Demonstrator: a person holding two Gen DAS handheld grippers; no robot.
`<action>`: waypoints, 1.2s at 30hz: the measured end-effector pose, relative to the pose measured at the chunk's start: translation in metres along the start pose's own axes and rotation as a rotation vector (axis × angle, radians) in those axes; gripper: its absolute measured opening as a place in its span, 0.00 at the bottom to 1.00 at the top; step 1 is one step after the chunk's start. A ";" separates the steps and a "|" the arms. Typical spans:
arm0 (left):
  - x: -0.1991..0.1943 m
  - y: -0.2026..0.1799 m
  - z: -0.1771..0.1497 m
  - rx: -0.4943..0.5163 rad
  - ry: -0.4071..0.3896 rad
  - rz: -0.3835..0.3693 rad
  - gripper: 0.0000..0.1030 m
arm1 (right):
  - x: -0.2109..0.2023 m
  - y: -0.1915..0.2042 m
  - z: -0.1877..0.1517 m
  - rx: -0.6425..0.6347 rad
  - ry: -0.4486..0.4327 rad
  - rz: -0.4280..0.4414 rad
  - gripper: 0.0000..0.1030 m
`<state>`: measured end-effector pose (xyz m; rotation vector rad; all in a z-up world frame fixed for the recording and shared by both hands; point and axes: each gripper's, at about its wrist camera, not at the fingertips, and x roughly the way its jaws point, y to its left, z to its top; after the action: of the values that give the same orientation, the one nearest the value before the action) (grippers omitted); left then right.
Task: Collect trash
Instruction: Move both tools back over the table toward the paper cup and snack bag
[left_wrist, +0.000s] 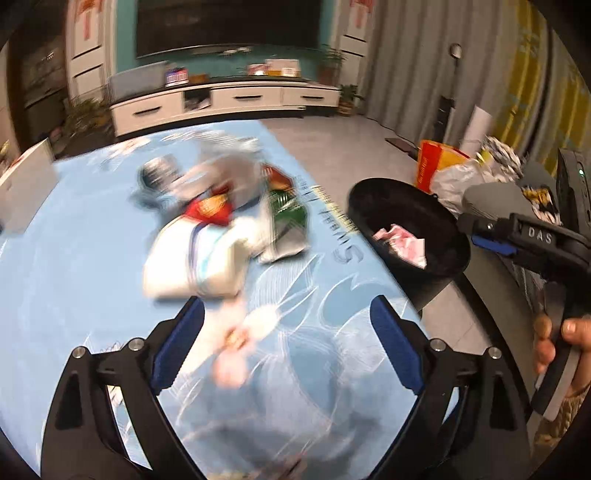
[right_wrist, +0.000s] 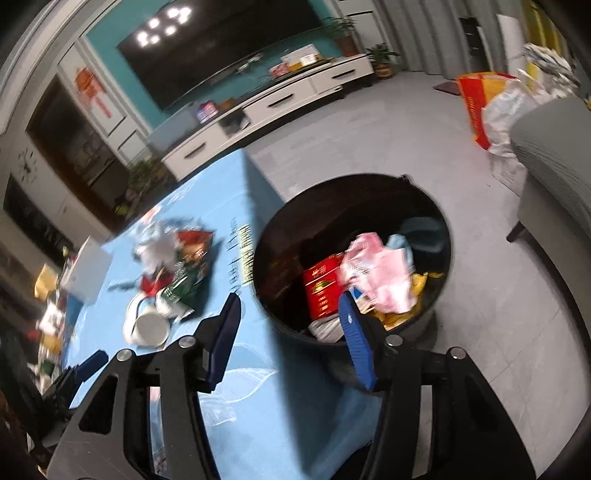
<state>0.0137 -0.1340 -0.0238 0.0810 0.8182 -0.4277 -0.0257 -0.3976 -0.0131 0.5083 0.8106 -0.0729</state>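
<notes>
**A:** What does the left wrist view show?

**B:** The left claw fills the bottom of the frame, spread wide with nothing between its blue pads. Just above it, in the middle of the frame, a heap of trash lies on a light blue worktop; the blur hides detail, but white, red and green wrappers show. A black bin stands at centre right, just beside the worktop's edge, with a pink wrapper inside. The right claw enters from the right edge; from here I cannot tell its opening.

**A:** And the right wrist view?

**B:** The right claw sits at the bottom centre, open wide and holding nothing, over the gap where the worktop meets the bin. The bin, centre right, holds a red box, the pink wrapper and other scraps. The trash pile is at centre left, with a white cup lying on its side near it.
</notes>
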 end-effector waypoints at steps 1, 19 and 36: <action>-0.007 0.007 -0.005 -0.005 -0.005 0.008 0.89 | 0.000 0.006 -0.001 -0.008 0.005 0.006 0.53; -0.058 0.103 -0.039 -0.235 -0.060 0.076 0.97 | 0.016 0.130 -0.029 -0.240 0.088 0.067 0.68; -0.040 0.123 -0.040 -0.283 -0.040 0.070 0.97 | 0.039 0.148 -0.029 -0.261 0.126 0.040 0.68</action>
<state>0.0117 0.0010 -0.0337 -0.1605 0.8264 -0.2437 0.0190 -0.2492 0.0032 0.2836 0.9179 0.1024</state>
